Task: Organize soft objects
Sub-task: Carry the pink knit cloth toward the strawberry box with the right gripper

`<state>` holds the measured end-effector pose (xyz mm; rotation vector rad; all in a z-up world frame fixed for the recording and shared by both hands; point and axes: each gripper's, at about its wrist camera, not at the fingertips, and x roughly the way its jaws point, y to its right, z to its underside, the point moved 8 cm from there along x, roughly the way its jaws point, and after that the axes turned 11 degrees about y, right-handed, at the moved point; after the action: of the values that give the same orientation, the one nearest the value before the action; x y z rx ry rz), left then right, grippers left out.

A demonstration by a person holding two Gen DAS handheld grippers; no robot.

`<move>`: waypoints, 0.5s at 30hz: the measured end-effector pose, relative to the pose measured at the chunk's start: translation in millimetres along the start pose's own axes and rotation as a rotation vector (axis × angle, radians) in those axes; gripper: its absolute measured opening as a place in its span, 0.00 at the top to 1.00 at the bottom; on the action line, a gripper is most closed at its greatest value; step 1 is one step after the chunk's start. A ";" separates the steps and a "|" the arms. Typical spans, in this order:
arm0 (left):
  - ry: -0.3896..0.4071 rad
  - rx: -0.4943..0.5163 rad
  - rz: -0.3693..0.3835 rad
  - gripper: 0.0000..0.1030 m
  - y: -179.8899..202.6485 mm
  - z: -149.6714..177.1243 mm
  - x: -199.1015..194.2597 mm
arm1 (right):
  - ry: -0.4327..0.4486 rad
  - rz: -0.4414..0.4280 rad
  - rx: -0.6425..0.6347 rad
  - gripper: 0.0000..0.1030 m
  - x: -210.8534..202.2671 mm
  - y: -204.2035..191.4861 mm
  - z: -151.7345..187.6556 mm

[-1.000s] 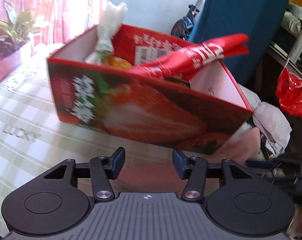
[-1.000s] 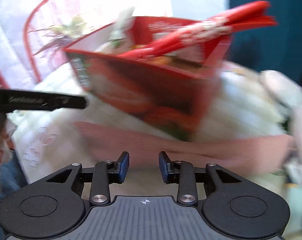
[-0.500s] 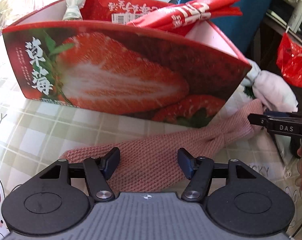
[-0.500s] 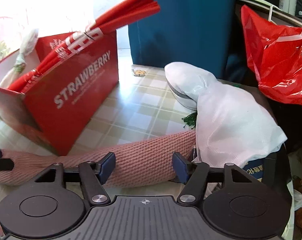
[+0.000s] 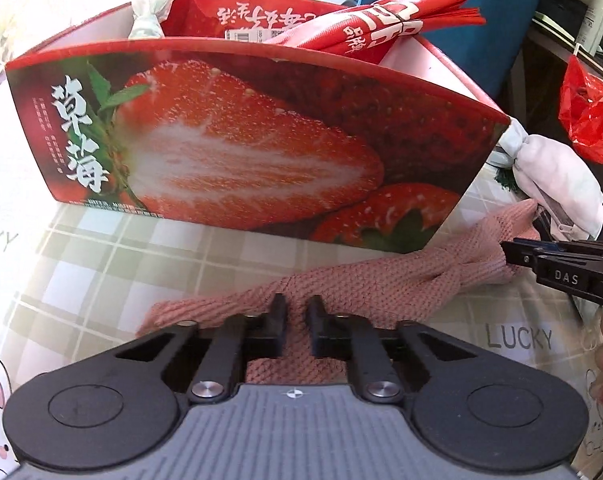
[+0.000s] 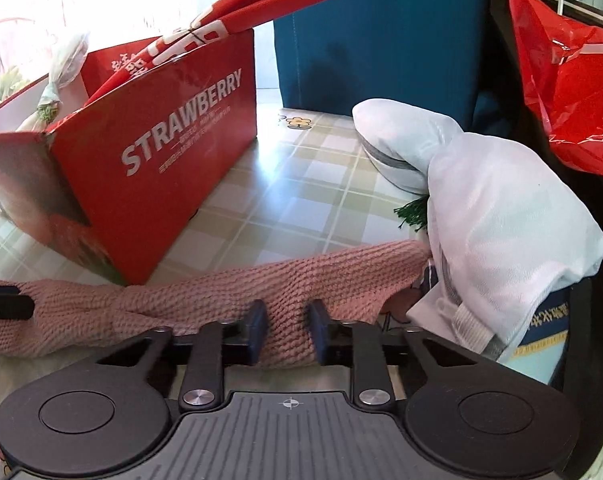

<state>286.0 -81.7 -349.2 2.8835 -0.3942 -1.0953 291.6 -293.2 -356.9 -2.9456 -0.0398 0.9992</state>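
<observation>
A long pink knitted cloth (image 5: 381,284) lies on the checked tablecloth in front of a red strawberry box (image 5: 237,140). My left gripper (image 5: 297,312) is shut on its left part. My right gripper (image 6: 287,320) is shut on its right part (image 6: 285,280), and its finger shows at the right of the left wrist view (image 5: 557,264). The box (image 6: 157,160) holds a red folded bag (image 5: 381,20) and a white tied bag (image 5: 149,20).
A white cloth bundle (image 6: 493,216) lies right of the pink cloth, over a blue item (image 6: 541,340). A red plastic bag (image 6: 569,80) hangs at the far right. A blue panel (image 6: 381,32) stands behind the table.
Both grippers have closed from open onto the pink cloth. The left gripper moved a little closer to it.
</observation>
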 end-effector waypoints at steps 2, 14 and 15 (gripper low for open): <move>0.008 -0.005 -0.010 0.94 -3.2 0.5 -4.2 | 0.003 -0.005 0.021 0.91 -4.3 -1.2 3.1; 0.154 -0.076 -0.051 0.95 -42.6 -28.5 -54.0 | 0.101 -0.085 0.158 0.97 -56.4 -30.7 7.1; 0.172 -0.079 -0.050 0.95 -42.4 -33.2 -58.9 | 0.118 -0.089 0.157 0.97 -62.3 -33.3 2.9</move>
<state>274.9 -28.1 -291.1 2.9020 -0.2667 -0.8383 239.9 -262.0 -320.0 -2.8254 -0.0845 0.7780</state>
